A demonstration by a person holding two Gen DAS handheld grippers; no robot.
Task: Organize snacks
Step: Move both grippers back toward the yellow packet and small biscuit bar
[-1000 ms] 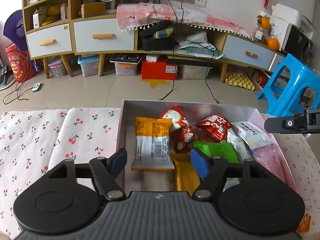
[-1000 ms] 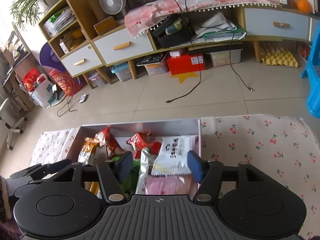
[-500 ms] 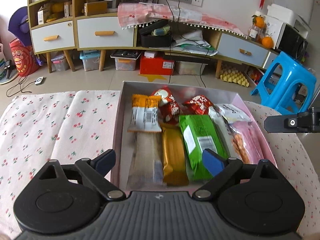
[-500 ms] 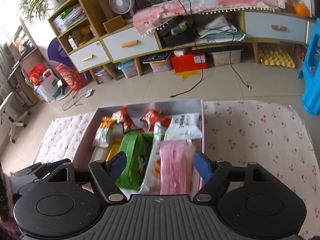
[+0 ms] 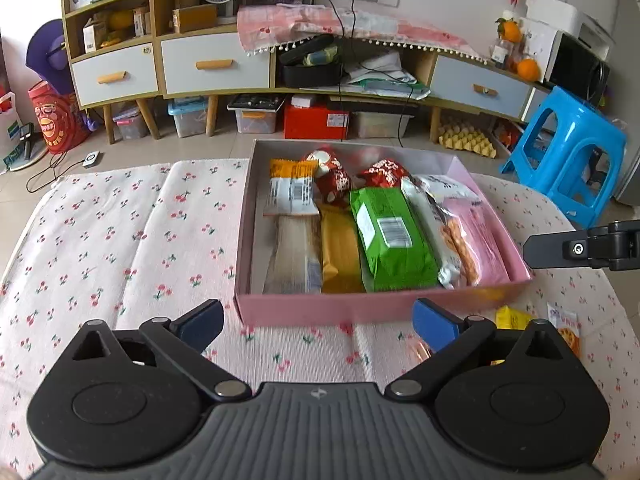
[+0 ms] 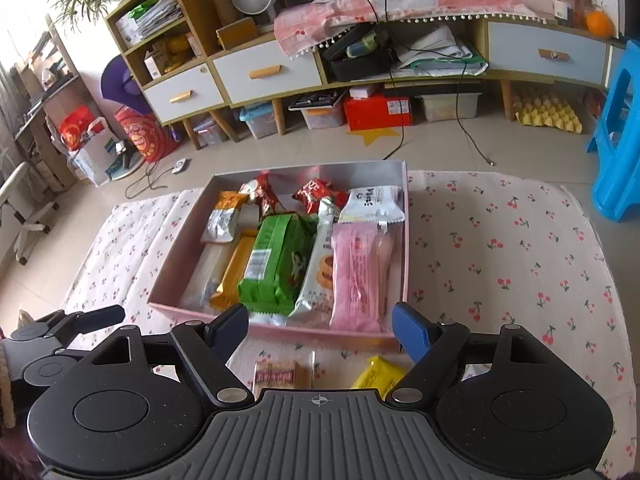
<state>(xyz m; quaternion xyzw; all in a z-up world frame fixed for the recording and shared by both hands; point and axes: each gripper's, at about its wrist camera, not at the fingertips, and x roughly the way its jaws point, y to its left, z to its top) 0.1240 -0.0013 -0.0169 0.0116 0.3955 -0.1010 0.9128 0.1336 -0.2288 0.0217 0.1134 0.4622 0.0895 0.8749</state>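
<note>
We judge the step in hand to be picking up a snack left outside the box, and to do it well we would lower one pair of tongs over a single packet, line the pads across its narrow width, and close only once both pads flank it, so the wrapper is not pushed along the cherry-print cloth on the bench [image 6: 500,248]. The right tongs [image 6: 320,330] are spread wide and hold nothing; the left tongs [image 5: 316,326] are likewise spread and empty. The pink, open-topped cardboard box [image 6: 406,248] lies at twelve o'clock from both tongs, just beyond the tips, and holds a row of packets, among them the green foil biscuit pack [image 6: 276,260] and the pink wrapped wafer pack [image 6: 358,276]. In the right wrist view, two loose packets lie on the cloth between the box's near wall and the tongs: a small yellow wrapped snack [image 6: 378,374] at about five o'clock from the midpoint, close to the right pad, and a brown-and-clear wrapped biscuit bar [image 6: 282,376] at about seven o'clock. We would take the yellow one first, as it lies nearest a pad.
</note>
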